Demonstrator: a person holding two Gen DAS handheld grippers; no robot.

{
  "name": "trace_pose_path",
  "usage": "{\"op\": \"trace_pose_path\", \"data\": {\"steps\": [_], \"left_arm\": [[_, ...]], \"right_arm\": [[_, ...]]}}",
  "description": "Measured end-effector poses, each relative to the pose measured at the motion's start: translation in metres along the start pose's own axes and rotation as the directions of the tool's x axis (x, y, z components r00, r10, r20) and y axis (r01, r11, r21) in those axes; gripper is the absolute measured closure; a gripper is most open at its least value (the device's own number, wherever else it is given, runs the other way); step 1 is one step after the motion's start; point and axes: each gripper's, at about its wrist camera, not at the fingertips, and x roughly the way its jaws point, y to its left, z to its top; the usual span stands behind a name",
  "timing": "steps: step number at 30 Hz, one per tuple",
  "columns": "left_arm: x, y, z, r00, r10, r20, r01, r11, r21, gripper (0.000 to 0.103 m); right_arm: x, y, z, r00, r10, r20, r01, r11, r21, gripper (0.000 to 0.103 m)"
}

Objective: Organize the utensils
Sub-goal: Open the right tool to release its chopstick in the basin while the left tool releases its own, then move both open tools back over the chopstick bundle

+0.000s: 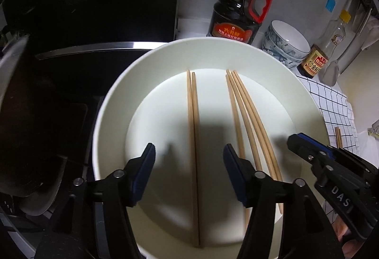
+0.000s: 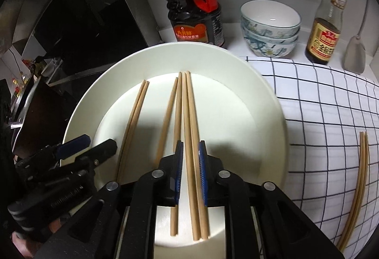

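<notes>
A white plate [image 1: 113,102] holds several wooden chopsticks: a pair [image 1: 193,121] in the middle and a group [image 1: 246,116] to its right. My left gripper [image 1: 189,152] is open above the middle pair, one finger on each side. In the right wrist view the plate [image 2: 267,104] shows the left pair [image 2: 135,112] and more sticks. My right gripper [image 2: 191,147] stands narrowly around the right pair [image 2: 189,116]; whether it grips them is unclear. Another pair [image 2: 360,168] lies on the checked cloth [image 2: 319,116]. The left gripper also shows in the right wrist view [image 2: 87,142].
A dark soy sauce bottle [image 2: 194,5] with a red handle, stacked patterned bowls [image 2: 270,29], a vinegar bottle [image 2: 327,17] and a grey spatula [image 2: 355,55] stand behind the plate. A black stovetop [image 1: 83,10] lies to the left, with a dark pan [image 1: 19,116] at the left edge.
</notes>
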Motion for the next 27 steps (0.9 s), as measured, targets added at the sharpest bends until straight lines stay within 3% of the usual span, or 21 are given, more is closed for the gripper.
{"op": "trace_pose_path", "data": {"steps": [15, 22, 27], "left_arm": [[-0.021, -0.019, -0.005, 0.999, -0.026, 0.020, 0.025, 0.999, 0.034, 0.029], [-0.030, -0.055, -0.003, 0.995, -0.087, 0.051, 0.083, 0.993, 0.078, 0.020], [-0.035, -0.089, -0.003, 0.993, -0.103, 0.060, 0.095, 0.988, 0.118, 0.020]], "right_arm": [[-0.052, -0.030, -0.022, 0.996, -0.041, 0.074, 0.036, 0.997, 0.065, 0.077], [-0.082, -0.068, -0.041, 0.987, -0.111, 0.114, 0.097, 0.988, 0.121, 0.065], [-0.100, -0.107, -0.058, 0.983, -0.145, 0.109, 0.123, 0.975, 0.185, 0.064]]}}
